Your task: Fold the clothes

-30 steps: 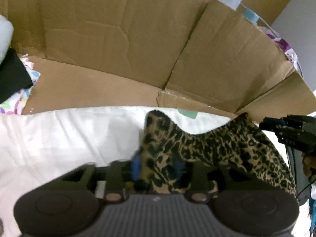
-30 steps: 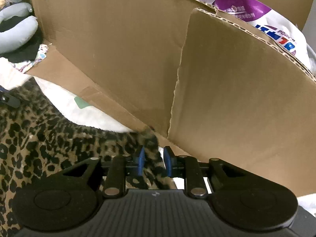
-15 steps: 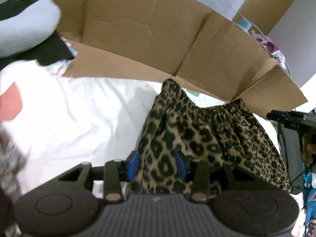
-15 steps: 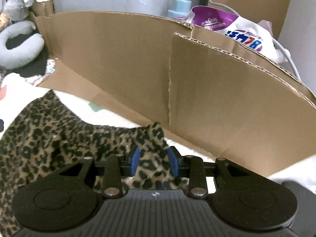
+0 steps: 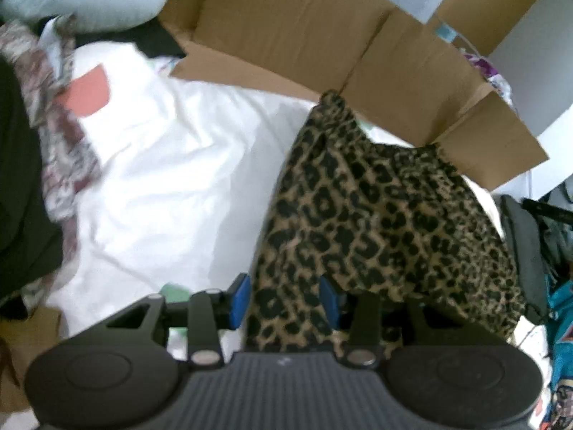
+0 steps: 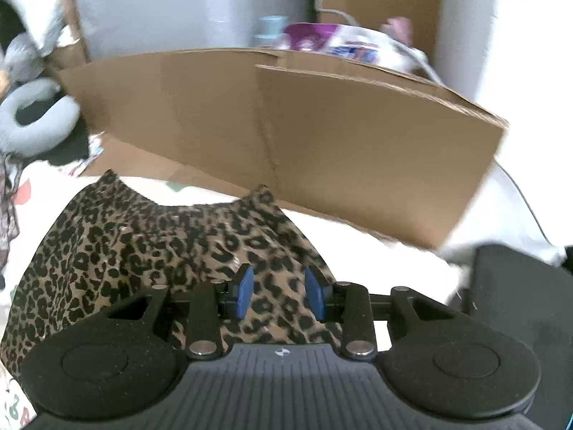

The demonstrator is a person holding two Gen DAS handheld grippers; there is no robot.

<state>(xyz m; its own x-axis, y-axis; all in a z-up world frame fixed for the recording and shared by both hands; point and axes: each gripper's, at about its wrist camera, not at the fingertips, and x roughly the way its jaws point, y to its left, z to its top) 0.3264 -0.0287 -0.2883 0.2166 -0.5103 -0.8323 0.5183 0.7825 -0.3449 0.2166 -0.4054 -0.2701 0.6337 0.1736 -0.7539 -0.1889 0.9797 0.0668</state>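
1. White bedding (image 5: 172,165) backed by a cardboard box (image 5: 304,32) carries the work.
2. Left gripper (image 5: 284,299) stands spread, leopard-print garment (image 5: 376,208) lying between its pads.
3. Right gripper (image 6: 279,292) is likewise spread over the cloth.
4. From both, the garment runs up-frame toward the box, waistband farthest, its width spanning both grippers.

Your views are brightly, evenly lit indoors. White bedding (image 5: 172,165) blows out to glare. Motion blur softens the cardboard box (image 6: 322,132) edges. Fisheye bending and dark vignette mark all corners.
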